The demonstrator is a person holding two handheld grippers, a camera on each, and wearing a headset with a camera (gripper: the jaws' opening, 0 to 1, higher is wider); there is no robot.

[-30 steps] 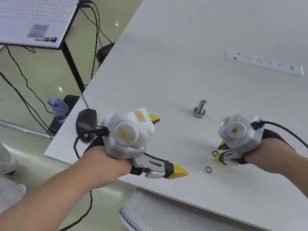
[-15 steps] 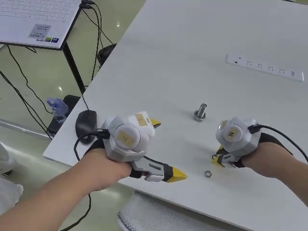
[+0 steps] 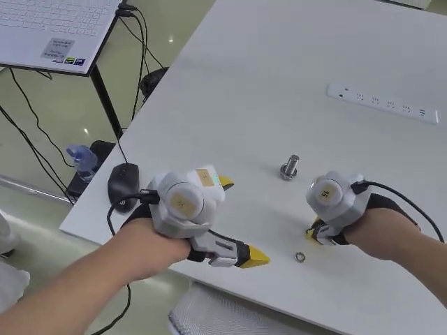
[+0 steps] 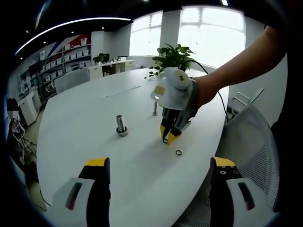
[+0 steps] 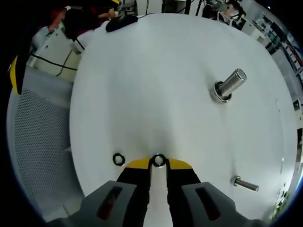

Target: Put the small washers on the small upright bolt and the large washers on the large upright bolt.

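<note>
The tool [image 5: 159, 164] pinches one washer [image 5: 159, 156]; second washer [image 5: 114, 159] lies flat beside.

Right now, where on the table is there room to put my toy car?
The bare patch of table lies between the power strip and the large bolt. Another runs from that bolt to the table's left edge. It is crowded at the near edge: the left gripper, the right gripper pinching a washer, and a loose washer.

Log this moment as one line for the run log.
left tongs open, empty | right tongs shut on washer | second washer loose on table | large bolt, small bolt upright
</note>
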